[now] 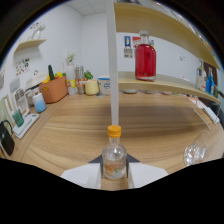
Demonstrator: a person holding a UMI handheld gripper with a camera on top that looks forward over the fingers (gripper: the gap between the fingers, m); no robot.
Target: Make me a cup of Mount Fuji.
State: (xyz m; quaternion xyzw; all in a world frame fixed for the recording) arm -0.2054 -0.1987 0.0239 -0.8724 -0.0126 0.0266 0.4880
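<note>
Tool [114, 172]: both fingers press against the sides of a small clear bottle [114, 159] with a yellow-orange cap; bottle is upright, gripped at its lower body, over the wooden table [150, 120]. Clear glass [195, 151] stands on the table to the right of the fingers, apart from the bottle. Beyond, a tall white pole [113, 65] rises directly behind the bottle. Large jar of red liquid [145, 59] sits on the shelf [165, 80] at the far right. Orange basket [53, 89], a cream mug [91, 87] and small containers line the far left edge of the table.
</note>
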